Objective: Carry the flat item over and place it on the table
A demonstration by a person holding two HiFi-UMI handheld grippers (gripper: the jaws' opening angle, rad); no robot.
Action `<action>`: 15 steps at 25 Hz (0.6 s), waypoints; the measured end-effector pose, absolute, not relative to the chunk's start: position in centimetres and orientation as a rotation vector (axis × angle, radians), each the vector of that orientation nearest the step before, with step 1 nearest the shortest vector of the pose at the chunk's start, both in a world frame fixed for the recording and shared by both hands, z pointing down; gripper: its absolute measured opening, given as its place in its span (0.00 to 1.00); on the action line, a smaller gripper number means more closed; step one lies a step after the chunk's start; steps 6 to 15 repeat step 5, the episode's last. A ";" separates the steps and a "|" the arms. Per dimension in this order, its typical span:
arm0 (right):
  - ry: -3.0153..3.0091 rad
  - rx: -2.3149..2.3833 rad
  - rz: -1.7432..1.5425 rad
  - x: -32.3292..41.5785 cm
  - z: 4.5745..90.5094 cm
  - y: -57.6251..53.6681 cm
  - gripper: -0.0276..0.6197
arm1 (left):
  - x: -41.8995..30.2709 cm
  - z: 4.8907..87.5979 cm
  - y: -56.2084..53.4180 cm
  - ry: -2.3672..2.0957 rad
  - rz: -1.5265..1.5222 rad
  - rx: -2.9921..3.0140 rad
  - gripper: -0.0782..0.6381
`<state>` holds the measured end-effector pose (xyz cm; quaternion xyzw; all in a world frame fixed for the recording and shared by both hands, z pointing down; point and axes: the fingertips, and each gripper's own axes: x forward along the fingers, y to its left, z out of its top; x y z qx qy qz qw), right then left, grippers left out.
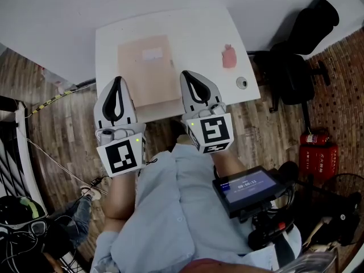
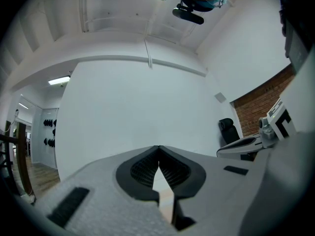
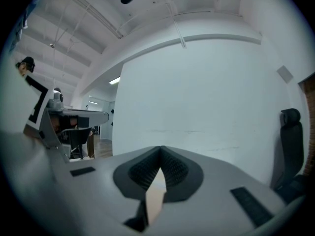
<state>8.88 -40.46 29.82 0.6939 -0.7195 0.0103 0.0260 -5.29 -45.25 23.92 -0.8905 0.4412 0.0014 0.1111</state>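
The flat tan sheet [image 1: 145,73] lies flat on the white table [image 1: 199,33], and its long axis runs straight away from the person, in line with where both sets of jaws point. It sits between the two tools. The left gripper [image 1: 119,80] has its tips at the sheet's near-left edge, and the right gripper [image 1: 187,74] is just beside the right edge, so neither is clearly nearer. Both are held about level, side by side, aimed at the far wall. Each pair of jaws is closed, tips meeting. A tan sliver [image 3: 153,200] shows in the slit behind the tips, and whether that is the sheet pinched or merely seen through the gap can't be told. Judging by how it lies, the placing looks as good as done.
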 end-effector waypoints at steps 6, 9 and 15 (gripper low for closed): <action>-2.222 2.150 0.031 9.3 29.9 -40.3 0.05 | -4.8 24.0 -45.0 1.289 0.001 -2.614 0.12; -2.222 2.150 0.031 9.3 29.9 -40.3 0.05 | -4.8 24.0 -45.0 1.289 0.001 -2.614 0.12; -2.222 2.150 0.031 9.3 29.9 -40.3 0.05 | -4.8 24.0 -45.0 1.289 0.001 -2.614 0.12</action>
